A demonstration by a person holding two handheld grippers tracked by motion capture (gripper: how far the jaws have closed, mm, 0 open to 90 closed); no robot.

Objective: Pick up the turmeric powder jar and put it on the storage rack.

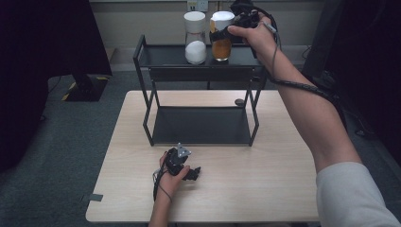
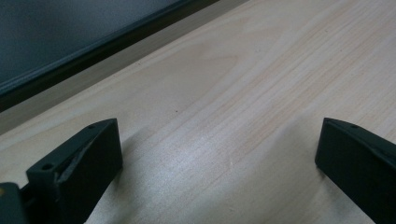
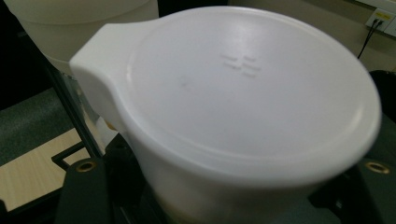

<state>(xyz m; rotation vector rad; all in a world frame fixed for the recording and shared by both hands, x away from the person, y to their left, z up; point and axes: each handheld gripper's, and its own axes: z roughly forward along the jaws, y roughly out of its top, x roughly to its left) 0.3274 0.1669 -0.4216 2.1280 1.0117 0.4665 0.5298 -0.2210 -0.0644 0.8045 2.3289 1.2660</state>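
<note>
Orange-filled jar (image 1: 221, 35) clamped by right gripper (image 1: 226, 31) on shelf (image 1: 156, 56).

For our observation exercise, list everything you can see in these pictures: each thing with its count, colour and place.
Table: one, light wood, centre of the room.
Rack: one, black, two shelves, at the table's far side.
Jar of white powder: one, white lid, top shelf, left.
Jar of orange contents: one, white lid, top shelf, right, clamped in the right tool.
Wall socket: one, white, on the far wall.
Left tool: one, black, open, resting on the table.
Right tool: one, black, shut on the orange jar.
</note>
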